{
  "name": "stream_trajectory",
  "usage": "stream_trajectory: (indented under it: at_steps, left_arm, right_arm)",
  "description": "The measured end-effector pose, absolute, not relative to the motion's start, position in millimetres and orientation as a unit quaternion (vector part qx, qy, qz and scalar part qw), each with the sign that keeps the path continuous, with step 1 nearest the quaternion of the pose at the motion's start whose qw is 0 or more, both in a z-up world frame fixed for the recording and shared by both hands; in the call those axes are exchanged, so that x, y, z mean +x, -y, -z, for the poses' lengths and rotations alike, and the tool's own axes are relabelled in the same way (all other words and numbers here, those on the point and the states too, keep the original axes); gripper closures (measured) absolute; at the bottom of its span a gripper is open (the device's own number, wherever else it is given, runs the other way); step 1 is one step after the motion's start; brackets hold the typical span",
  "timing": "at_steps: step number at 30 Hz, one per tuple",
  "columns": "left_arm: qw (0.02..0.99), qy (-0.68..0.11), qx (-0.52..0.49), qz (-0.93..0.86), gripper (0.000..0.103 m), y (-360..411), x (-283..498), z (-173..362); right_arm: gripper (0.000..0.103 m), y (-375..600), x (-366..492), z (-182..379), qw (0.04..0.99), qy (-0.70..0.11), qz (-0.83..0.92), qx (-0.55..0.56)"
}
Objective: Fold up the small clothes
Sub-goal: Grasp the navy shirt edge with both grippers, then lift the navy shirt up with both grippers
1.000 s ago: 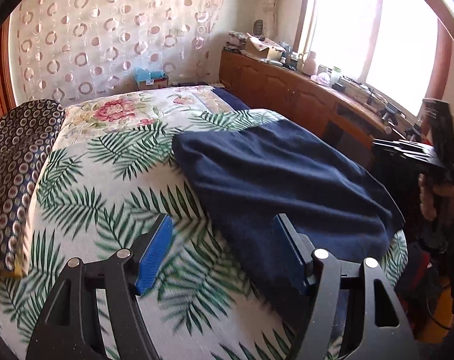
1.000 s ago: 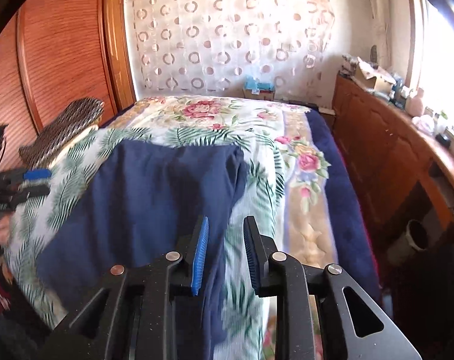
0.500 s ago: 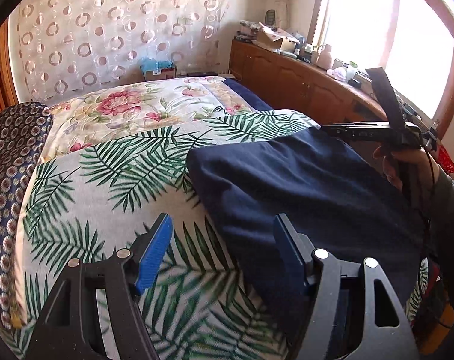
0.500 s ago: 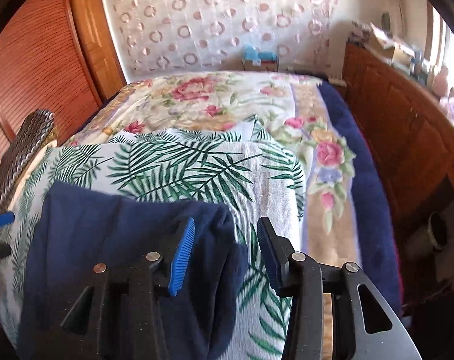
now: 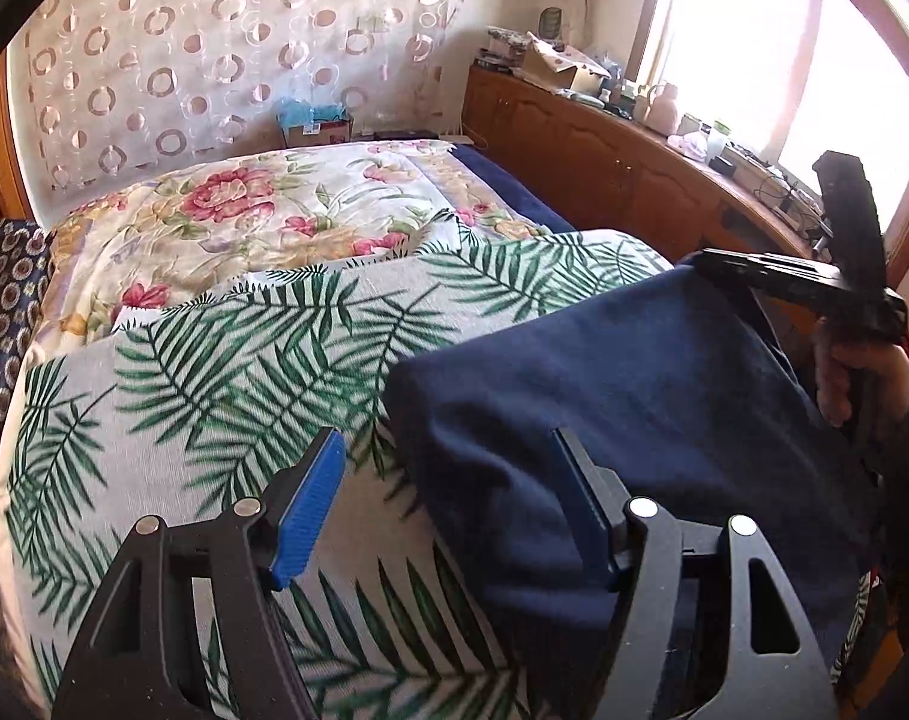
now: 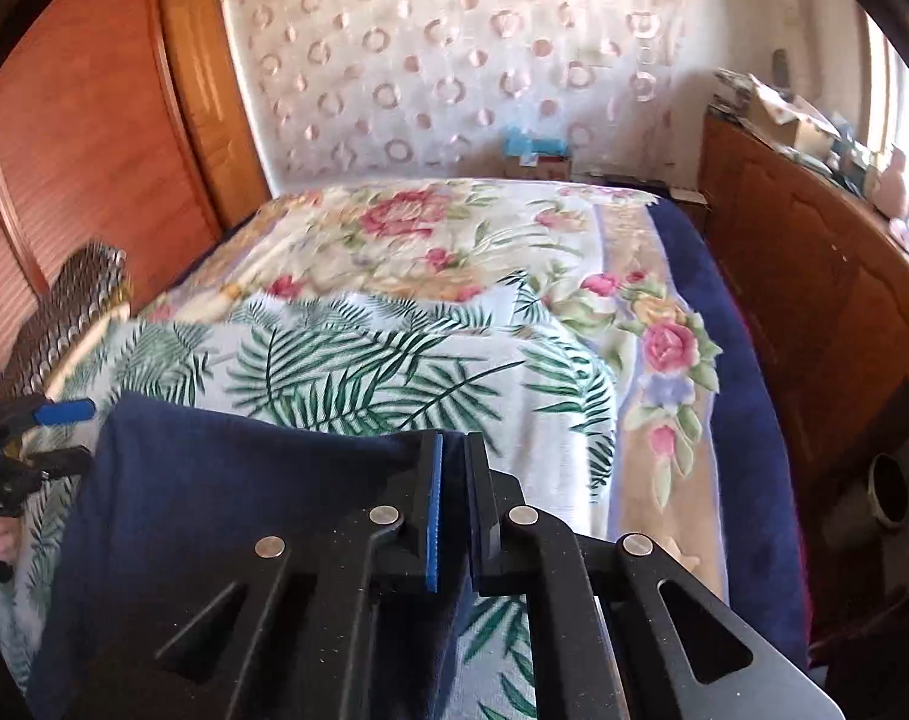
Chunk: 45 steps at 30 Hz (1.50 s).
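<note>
Lying rumpled on the bed, the navy garment (image 5: 622, 396) is pinched by the right gripper (image 6: 452, 501); the left gripper (image 5: 448, 504) gapes empty.

Bed surface carries a palm-leaf print cover (image 5: 226, 360) over a rose-pattern blanket (image 5: 244, 210). Circle-patterned curtain (image 5: 214, 48) hangs behind. Wooden cabinet (image 5: 604, 168), cluttered on top, runs beneath the window (image 5: 784, 60). Wooden wardrobe doors (image 6: 94, 138) stand beside the bed.
</note>
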State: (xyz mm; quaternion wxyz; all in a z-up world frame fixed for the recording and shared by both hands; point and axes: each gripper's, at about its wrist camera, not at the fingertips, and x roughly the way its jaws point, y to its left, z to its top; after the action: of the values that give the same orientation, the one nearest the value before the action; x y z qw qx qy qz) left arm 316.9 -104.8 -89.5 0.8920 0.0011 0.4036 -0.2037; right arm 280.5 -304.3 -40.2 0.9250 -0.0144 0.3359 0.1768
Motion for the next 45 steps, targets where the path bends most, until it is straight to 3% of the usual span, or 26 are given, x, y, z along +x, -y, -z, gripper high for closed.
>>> stream_trajectory:
  at_steps: [4,6,8,9,10,12,15,21,25,26,28,30,35,45]
  left_arm:
    - [0.889,-0.41,-0.005,0.205,0.033,103,329,93]
    - [0.888,-0.413,-0.007,0.202,0.033,103,333,95]
    - [0.886,-0.414,-0.011,0.206,0.033,102,337,97]
    - [0.886,-0.415,-0.014,0.207,0.034,102,339,97]
    - [0.885,-0.416,-0.017,0.207,0.042,101,341,97]
    - [0.884,-0.42,-0.024,0.202,0.048,100,346,98]
    - [0.876,-0.434,-0.044,0.203,0.055,97,354,105]
    - [0.867,-0.447,-0.066,0.209,0.057,97,359,112]
    - [0.865,-0.448,-0.068,0.214,0.069,99,356,113]
    - [0.866,-0.448,-0.066,0.214,0.07,100,354,112]
    - [0.868,-0.444,-0.06,0.214,0.084,102,352,111]
    - [0.868,-0.439,-0.058,0.225,0.093,105,348,106]
    - [0.89,-0.38,-0.042,0.249,0.095,110,315,57]
    - [0.937,-0.219,-0.037,0.27,0.096,88,201,-84]
  right_arm:
    - [0.096,306,281,46,0.924,-0.35,-0.154,-0.028]
    - [0.079,306,282,48,0.922,-0.355,-0.151,-0.03]
    - [0.07,306,279,49,0.92,-0.358,-0.158,-0.026]
    - [0.059,305,278,49,0.918,-0.364,-0.158,-0.027]
    - [0.056,303,279,50,0.917,-0.368,-0.152,-0.031]
    - [0.054,300,280,50,0.914,-0.374,-0.157,-0.028]
    - [0.054,301,283,51,0.907,-0.388,-0.163,-0.023]
    - [0.054,300,292,55,0.894,-0.412,-0.175,-0.011]
    - [0.054,293,292,54,0.889,-0.415,-0.191,-0.017]
    - [0.057,290,291,55,0.889,-0.414,-0.194,-0.025]
    - [0.083,288,291,56,0.887,-0.413,-0.205,-0.036]
    - [0.089,286,291,55,0.885,-0.408,-0.221,-0.039]
    - [0.092,290,261,23,0.909,-0.344,-0.232,-0.047]
    - [0.092,299,147,-95,0.956,-0.174,-0.235,-0.039]
